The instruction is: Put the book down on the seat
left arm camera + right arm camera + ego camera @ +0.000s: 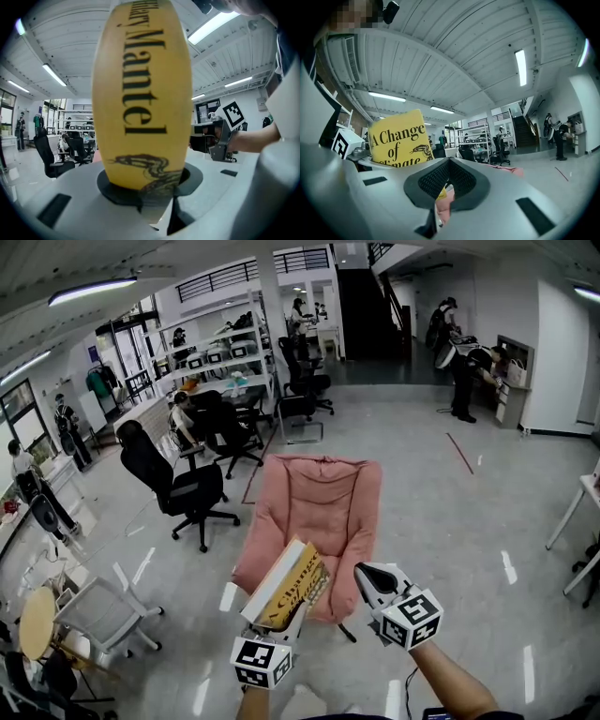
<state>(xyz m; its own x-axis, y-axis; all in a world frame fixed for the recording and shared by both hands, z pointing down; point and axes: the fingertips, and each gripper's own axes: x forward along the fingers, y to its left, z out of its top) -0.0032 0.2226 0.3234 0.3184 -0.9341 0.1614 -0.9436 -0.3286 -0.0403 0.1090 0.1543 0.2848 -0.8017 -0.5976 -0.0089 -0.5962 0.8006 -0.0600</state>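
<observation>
The left gripper (149, 190) is pinching the yellow book (289, 585) just in front of the pink seat (323, 493), the book covering the seat's front corner. The right gripper (366, 577) is hovering near the seat, pressed together and empty.

The book (289, 585) has a smooth yellow paper cover. The pink seat (323, 498) is soft cloth. The floor (450, 512) is shiny.
</observation>
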